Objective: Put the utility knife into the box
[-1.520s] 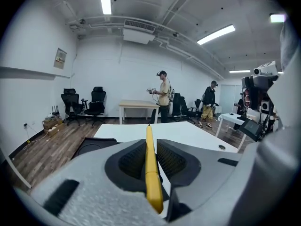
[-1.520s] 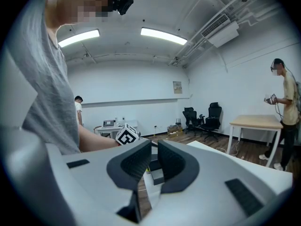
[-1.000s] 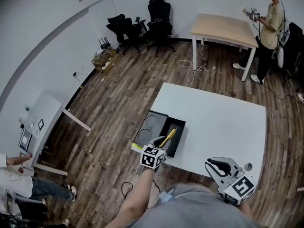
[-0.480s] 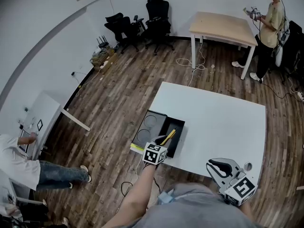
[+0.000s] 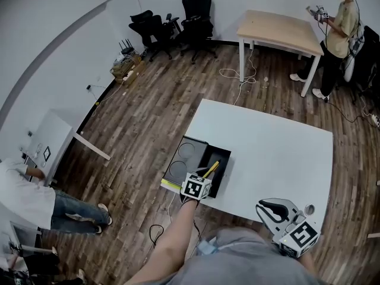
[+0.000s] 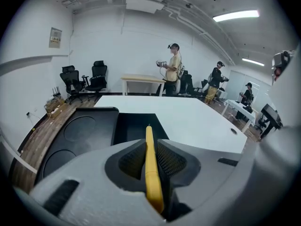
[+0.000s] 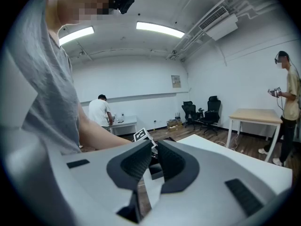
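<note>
A black box (image 5: 220,167) lies open at the white table's left edge, its lid (image 5: 185,159) flat beside it. My left gripper (image 5: 203,177) is shut on a yellow utility knife (image 5: 211,169), whose far end reaches over the box's open compartment. In the left gripper view the utility knife (image 6: 150,166) runs straight out between the jaws of the left gripper (image 6: 149,144) toward the box (image 6: 136,126). I cannot tell whether the knife touches the box. My right gripper (image 5: 274,208) hangs shut and empty at the table's near right edge, and in its own view the right gripper (image 7: 154,147) faces the box.
The lid (image 6: 80,133) has two round recesses. The white table (image 5: 273,153) stretches right of the box, with a small cable hole (image 5: 309,208) near the right gripper. A wooden table (image 5: 279,31), office chairs (image 5: 196,16) and people stand farther off.
The left gripper with the knife has edged slightly right over the box. The right gripper has barely moved. A person at the far left has walked a little.
</note>
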Available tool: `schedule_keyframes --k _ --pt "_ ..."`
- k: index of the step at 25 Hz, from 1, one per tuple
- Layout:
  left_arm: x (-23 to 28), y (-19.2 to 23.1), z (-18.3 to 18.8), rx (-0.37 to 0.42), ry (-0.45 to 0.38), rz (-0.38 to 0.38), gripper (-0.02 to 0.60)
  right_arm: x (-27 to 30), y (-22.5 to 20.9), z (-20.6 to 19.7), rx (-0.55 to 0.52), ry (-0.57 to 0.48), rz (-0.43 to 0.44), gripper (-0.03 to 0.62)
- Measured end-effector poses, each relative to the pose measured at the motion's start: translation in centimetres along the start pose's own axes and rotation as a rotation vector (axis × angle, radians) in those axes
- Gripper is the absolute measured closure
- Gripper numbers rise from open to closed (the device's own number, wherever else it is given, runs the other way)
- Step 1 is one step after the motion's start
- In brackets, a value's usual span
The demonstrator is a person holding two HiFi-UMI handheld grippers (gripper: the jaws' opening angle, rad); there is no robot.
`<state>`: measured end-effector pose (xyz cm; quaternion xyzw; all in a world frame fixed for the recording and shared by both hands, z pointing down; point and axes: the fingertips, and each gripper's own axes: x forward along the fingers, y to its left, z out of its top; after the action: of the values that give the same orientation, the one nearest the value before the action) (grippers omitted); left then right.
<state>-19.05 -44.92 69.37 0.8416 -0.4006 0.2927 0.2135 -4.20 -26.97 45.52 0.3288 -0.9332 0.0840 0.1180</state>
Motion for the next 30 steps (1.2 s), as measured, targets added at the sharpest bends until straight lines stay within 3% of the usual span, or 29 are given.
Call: schedule_keyframes --k 15,30 --pt "3.4 -0.9 -0.9 0.022 0.125 -0.038 0.499 0.3 -1.1 -0.4 -0.002 0.008 0.001 0.563" --pt "4.2 -1.0 -3.1 0.042 0.155 -0.017 0.499 0.2 -1.2 -0.4 0.026 0.029 -0.012 0.563"
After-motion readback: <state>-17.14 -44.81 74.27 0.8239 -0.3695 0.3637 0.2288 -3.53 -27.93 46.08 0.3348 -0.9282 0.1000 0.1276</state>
